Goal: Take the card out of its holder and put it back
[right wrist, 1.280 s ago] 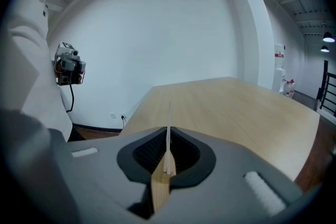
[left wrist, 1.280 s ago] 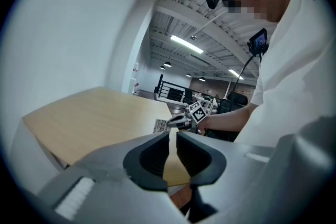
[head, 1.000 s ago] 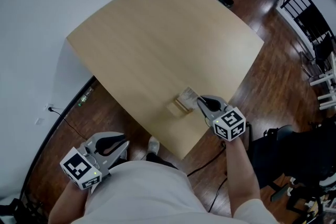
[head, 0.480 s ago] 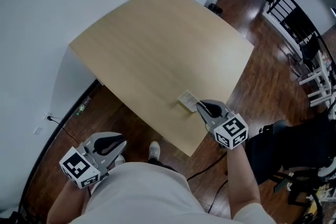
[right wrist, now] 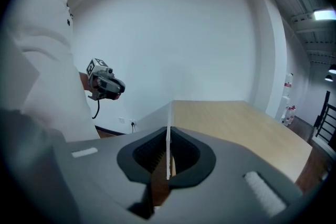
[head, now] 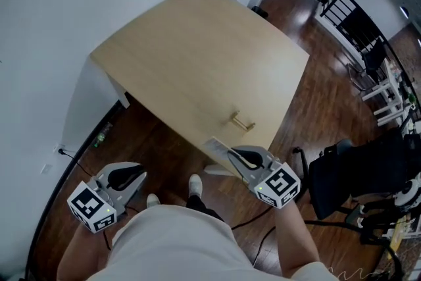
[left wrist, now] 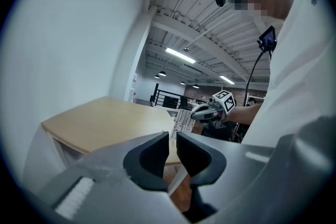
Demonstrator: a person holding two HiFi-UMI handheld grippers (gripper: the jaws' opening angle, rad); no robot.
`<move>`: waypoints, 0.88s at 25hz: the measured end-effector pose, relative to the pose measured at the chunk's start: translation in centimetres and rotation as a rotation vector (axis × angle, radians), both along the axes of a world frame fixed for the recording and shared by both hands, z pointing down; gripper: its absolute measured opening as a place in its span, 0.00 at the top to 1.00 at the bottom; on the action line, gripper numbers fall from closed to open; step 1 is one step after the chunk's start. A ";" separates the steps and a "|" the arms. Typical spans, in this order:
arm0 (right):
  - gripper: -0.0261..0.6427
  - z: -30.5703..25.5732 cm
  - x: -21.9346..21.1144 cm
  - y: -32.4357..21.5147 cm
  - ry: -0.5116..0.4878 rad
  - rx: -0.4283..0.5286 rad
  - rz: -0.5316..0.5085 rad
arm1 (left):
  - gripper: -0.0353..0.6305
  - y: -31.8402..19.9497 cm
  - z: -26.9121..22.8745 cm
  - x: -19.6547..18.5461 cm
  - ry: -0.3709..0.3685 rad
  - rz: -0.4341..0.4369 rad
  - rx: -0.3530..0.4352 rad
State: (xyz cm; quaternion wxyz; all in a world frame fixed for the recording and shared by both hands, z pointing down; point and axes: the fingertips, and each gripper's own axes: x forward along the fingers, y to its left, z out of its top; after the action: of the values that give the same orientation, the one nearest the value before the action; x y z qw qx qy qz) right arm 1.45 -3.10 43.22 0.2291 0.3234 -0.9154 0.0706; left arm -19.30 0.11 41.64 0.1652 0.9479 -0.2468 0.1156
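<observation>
- Right gripper [right wrist: 168, 136]: jaws clamped on the card [right wrist: 169, 113]. I see the card edge-on, a thin white upright strip pinched between dark ribbed pads.
- In the head view the card juts from the jaw tips, just off the table's [head: 191, 56] near edge, lifted clear of the holder [head: 242, 122].
- Left gripper [left wrist: 172, 147]: jaws a slim gap apart with nothing in it, held low, well away from the table.
- Card face carries rows of print, too small for me to read.
- Holder is small and wood-coloured, and sits on the pale wood, round-cornered table.
</observation>
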 end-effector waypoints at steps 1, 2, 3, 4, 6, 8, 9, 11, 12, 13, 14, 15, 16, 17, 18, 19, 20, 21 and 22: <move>0.93 -0.3 -0.9 0.9 -0.006 0.000 -0.002 | 0.87 0.3 0.0 -0.4 0.002 0.007 0.001; 0.93 -0.5 -1.8 1.8 -0.011 -0.001 -0.003 | 0.87 0.6 0.0 -0.8 0.005 0.014 0.002; 0.93 -0.6 -2.6 2.7 -0.015 -0.004 -0.004 | 0.87 0.9 0.1 -1.2 0.007 0.021 0.003; 0.93 -0.7 -3.4 3.6 -0.019 -0.009 -0.003 | 0.87 1.3 0.2 -1.6 0.009 0.028 0.002; 0.93 -0.9 -4.8 5.4 -0.029 -0.017 -0.001 | 0.87 2.0 0.4 -2.4 0.012 0.042 -0.004; 0.93 -1.2 -5.9 7.0 -0.035 -0.024 0.004 | 0.87 2.6 0.6 -3.1 0.012 0.054 -0.011; 0.93 -1.2 -6.3 7.8 -0.036 -0.029 0.007 | 0.87 3.0 0.7 -3.4 0.011 0.061 -0.012; 0.93 -0.9 -6.7 8.9 -0.034 -0.037 0.017 | 0.87 3.5 1.0 -3.8 0.005 0.077 -0.008; 0.93 -0.8 -6.8 9.3 -0.036 -0.039 0.023 | 0.87 3.8 1.2 -3.9 -0.001 0.086 -0.003; 0.93 -0.7 -6.9 9.6 -0.038 -0.041 0.031 | 0.88 4.0 1.5 -4.0 -0.007 0.093 0.001; 0.93 -0.6 -6.9 9.9 -0.040 -0.045 0.038 | 0.88 4.1 1.7 -4.0 -0.011 0.097 0.001; 0.93 -0.5 -6.7 10.0 -0.040 -0.048 0.045 | 0.88 4.2 1.8 -3.9 -0.012 0.098 -0.001; 0.93 -0.4 -6.5 10.0 -0.042 -0.050 0.051 | 0.88 4.2 1.8 -3.8 -0.011 0.099 -0.003; 0.93 -0.3 -6.1 9.9 -0.044 -0.051 0.057 | 0.88 4.1 1.7 -3.7 -0.006 0.098 -0.003; 0.93 -0.2 -5.6 9.7 -0.045 -0.050 0.063 | 0.88 4.1 1.6 -3.4 0.000 0.097 -0.005; 0.93 -0.2 -5.1 9.4 -0.044 -0.049 0.068 | 0.87 4.0 1.5 -3.2 0.009 0.098 -0.009; 0.93 -0.2 -4.5 9.1 -0.042 -0.047 0.073 | 0.87 3.9 1.3 -2.9 0.015 0.101 -0.012; 0.93 -0.2 -3.9 8.7 -0.039 -0.043 0.077 | 0.87 3.8 1.2 -2.6 0.017 0.105 -0.011; 0.93 -0.2 -3.3 8.2 -0.035 -0.038 0.080 | 0.87 3.7 1.1 -2.3 0.016 0.108 -0.007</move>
State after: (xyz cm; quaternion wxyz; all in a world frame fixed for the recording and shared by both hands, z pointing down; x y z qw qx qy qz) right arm -1.88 5.08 42.99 0.2162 0.3539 -0.9041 0.1027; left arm -21.59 3.83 42.76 0.1642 0.9601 -0.1934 0.1178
